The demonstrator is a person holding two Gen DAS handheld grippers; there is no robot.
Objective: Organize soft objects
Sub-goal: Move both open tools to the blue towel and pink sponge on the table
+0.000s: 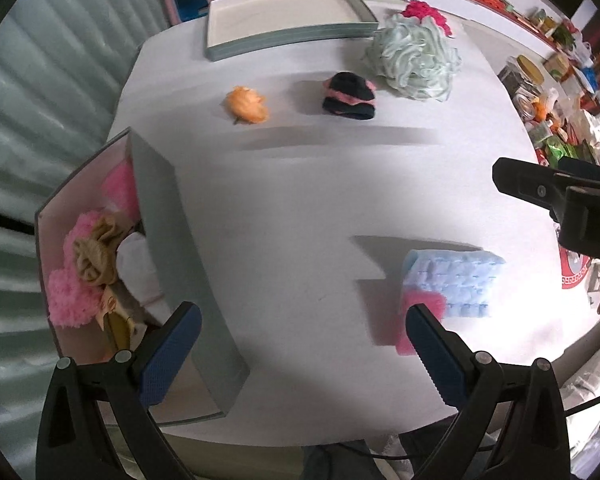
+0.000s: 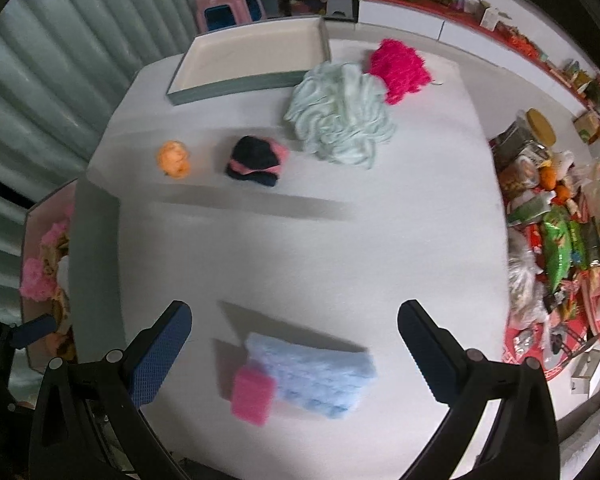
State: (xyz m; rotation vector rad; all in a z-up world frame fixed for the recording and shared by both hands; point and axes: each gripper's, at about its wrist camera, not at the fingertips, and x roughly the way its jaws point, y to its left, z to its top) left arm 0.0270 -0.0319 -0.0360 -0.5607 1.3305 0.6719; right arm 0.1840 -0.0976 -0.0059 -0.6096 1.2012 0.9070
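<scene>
A white table (image 1: 300,208) carries soft objects. A grey box (image 1: 156,216) at the left holds pink fluffy pieces (image 1: 66,296), a tan cloth (image 1: 94,256) and a white cloth. My left gripper (image 1: 300,354) is open and empty beside that box. My right gripper (image 2: 294,354) is open, hovering over a light blue cloth (image 2: 320,376) with a pink sponge (image 2: 252,398) next to it. Farther back lie an orange soft ball (image 2: 174,158), a black and pink sock bundle (image 2: 256,162), a pale green bath puff (image 2: 340,116) and a magenta puff (image 2: 400,68).
An empty grey tray-like lid (image 2: 252,60) lies at the table's far edge. Shelves with packets and jars (image 2: 552,216) stand to the right. A pink stool (image 2: 228,4) is behind the table. The right gripper also shows in the left wrist view (image 1: 556,196).
</scene>
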